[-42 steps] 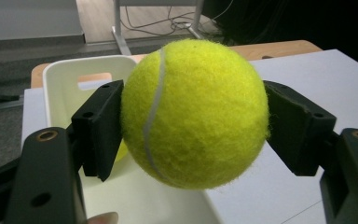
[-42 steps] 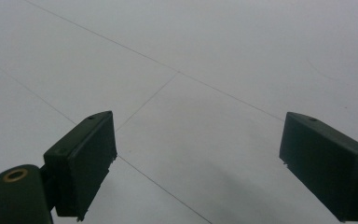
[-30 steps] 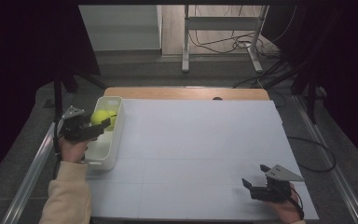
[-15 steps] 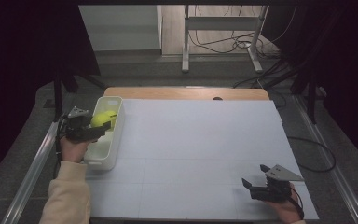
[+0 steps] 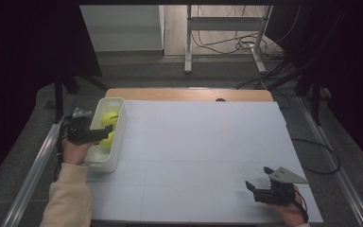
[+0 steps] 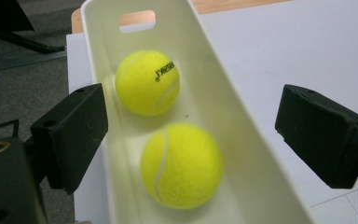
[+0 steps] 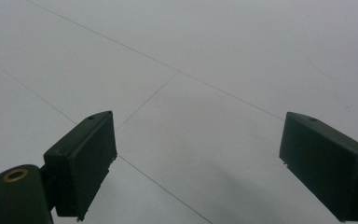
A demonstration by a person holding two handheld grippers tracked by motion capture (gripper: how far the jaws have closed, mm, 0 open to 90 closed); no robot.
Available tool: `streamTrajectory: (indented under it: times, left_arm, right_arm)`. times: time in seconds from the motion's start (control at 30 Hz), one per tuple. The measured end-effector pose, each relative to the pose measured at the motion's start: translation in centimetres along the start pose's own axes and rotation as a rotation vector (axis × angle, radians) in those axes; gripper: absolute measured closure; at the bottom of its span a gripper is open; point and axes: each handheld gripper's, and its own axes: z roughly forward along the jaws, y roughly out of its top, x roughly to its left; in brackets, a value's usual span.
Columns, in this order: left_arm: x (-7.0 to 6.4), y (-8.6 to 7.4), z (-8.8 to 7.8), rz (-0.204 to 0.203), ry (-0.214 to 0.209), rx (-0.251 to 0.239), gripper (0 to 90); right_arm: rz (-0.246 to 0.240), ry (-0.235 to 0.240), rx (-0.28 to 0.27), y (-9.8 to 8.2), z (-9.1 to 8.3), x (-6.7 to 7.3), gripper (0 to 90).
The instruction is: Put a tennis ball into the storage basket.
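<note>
My left tongs [image 6: 191, 135] hang over a long, narrow bin [image 6: 223, 88] of smooth cream plastic with rounded corners and a slotted handle hole in its far end wall. Their two blocky, matte black jaws have just been opening and now stand wide apart, pressing on nothing. Inside the bin lie two fuzzy yellow-green tennis balls. The near tennis ball [image 6: 182, 165] rests on the bin floor between the jaws, untouched, its curved white seam facing me. The far tennis ball [image 6: 147, 82], with black lettering on its felt, sits just beyond it, toward the handle end.

From the high view, the bin [image 5: 117, 103] stands along the left edge of the tabletop [image 5: 203, 142], which is covered in flat, pale sheets marked by thin seam lines. My left tongs [image 5: 105, 134] reach across the bin's left wall. My right tongs [image 5: 257, 178] rest well away from the bin, at the opposite near corner, jaws spread wide over the bare sheet with nothing between them.
</note>
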Motion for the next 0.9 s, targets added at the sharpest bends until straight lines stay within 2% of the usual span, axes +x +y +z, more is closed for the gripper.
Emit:
streamTrajectory:
  times: [0.3,0.47,0.6,0.67,0.8,0.9]
  left_arm:
    - [-0.6,0.3,-0.5,0.017,-0.030,-0.026,9.2]
    - [-1.0,0.4,-1.0,0.014,-0.072,-0.058,9.3]
    - [-1.5,0.4,-1.3,0.024,-0.127,-0.097,9.6]
    - [-1.8,0.4,-1.4,0.025,-0.152,-0.103,9.7]
    - [-2.6,0.4,-1.8,0.055,-0.189,-0.117,9.6]
    - [-3.2,0.2,-2.2,0.060,-0.236,-0.135,9.7]
  right_arm:
    - [0.001,-0.001,0.000,0.0,-0.1,0.0,11.2]
    - [0.000,-0.002,-0.001,0.0,-0.1,0.0,11.2]
    - [0.002,-0.003,-0.001,0.0,-0.1,0.0,11.2]
    - [0.005,-0.003,-0.001,0.0,0.0,-0.1,11.2]
    - [0.006,-0.003,0.001,0.0,-0.1,-0.1,11.2]
    - [0.013,0.004,-0.004,0.0,0.0,-0.1,11.2]
